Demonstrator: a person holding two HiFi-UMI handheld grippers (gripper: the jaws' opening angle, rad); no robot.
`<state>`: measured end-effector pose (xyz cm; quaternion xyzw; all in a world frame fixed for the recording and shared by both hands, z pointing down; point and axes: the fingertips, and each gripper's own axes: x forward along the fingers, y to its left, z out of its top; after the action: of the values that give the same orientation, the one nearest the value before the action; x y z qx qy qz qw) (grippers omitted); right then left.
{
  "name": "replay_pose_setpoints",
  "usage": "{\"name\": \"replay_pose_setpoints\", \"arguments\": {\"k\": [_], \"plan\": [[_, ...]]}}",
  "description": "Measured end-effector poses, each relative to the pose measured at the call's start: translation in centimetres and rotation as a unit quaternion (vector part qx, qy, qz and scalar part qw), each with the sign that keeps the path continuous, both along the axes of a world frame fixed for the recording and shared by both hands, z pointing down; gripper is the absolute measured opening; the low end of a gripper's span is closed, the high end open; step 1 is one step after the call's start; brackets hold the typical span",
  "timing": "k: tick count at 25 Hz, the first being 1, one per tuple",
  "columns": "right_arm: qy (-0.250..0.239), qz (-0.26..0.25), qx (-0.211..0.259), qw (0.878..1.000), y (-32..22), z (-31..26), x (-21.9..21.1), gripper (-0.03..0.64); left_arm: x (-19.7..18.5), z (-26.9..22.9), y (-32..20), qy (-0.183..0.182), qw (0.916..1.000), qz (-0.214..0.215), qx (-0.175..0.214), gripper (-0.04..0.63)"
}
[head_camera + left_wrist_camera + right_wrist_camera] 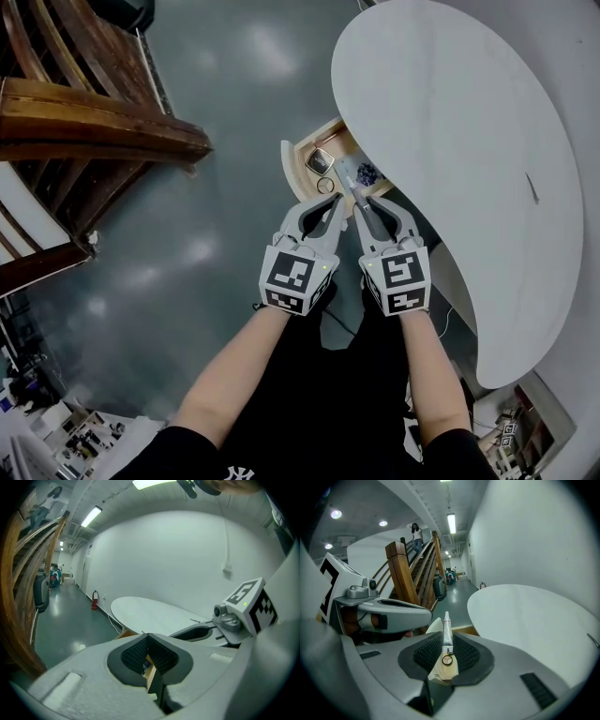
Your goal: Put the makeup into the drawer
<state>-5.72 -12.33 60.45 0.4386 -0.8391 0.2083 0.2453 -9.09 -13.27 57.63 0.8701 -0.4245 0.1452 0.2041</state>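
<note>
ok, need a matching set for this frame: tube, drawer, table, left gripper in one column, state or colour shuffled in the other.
1. tube
2. drawer
3. table
4. left gripper

A. white top
B. jaws together, nothing between them
C. open, small items inside
D. clamped in the right gripper

Pairs: 1-D, 2-C, 3-A, 4-B

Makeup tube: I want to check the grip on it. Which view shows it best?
The right gripper view: the tube stands upright at full length, clamped between the jaws. The head view shows only a small grey sliver of it; the left gripper view shows none.
</note>
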Motion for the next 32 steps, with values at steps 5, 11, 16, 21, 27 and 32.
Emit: {"name": "replay_pose_setpoints", "arguments": {"k": [5,11,16,21,27,32], "plan": [[0.008,0.001,-0.014,1.000,-0.4,3.7,-0.2,0.081,0.0,2.6,-0.4,0.003,1.0000,0.002,-0.004,0.009],[0.017,-0.003,-0.029,0.999,-1.0,7.6,-0.5,0.082,-0.3,4.7,-1.2,0.004,1.0000,0.003,-0.003,0.009],[0.022,-0.010,-0.040,0.999,-1.2,10.4,-1.0,0.083,-0.8,5.7,-1.9,0.006,1.0000,-0.001,0.002,0.009],[0.018,-0.018,-0.052,0.998,-1.0,12.3,-1.6,0.086,-1.1,6.3,-1.9,0.009,0.9999,-0.005,0.004,0.009],[0.014,-0.029,-0.065,0.997,-1.0,13.3,-1.8,0.102,-1.2,6.4,-2.0,0.006,0.9999,-0.008,0.008,0.009],[0.013,-0.028,-0.057,0.998,-1.0,12.1,-1.6,0.096,-1.1,6.0,-1.8,0.005,0.9999,-0.008,0.003,0.009]]}}
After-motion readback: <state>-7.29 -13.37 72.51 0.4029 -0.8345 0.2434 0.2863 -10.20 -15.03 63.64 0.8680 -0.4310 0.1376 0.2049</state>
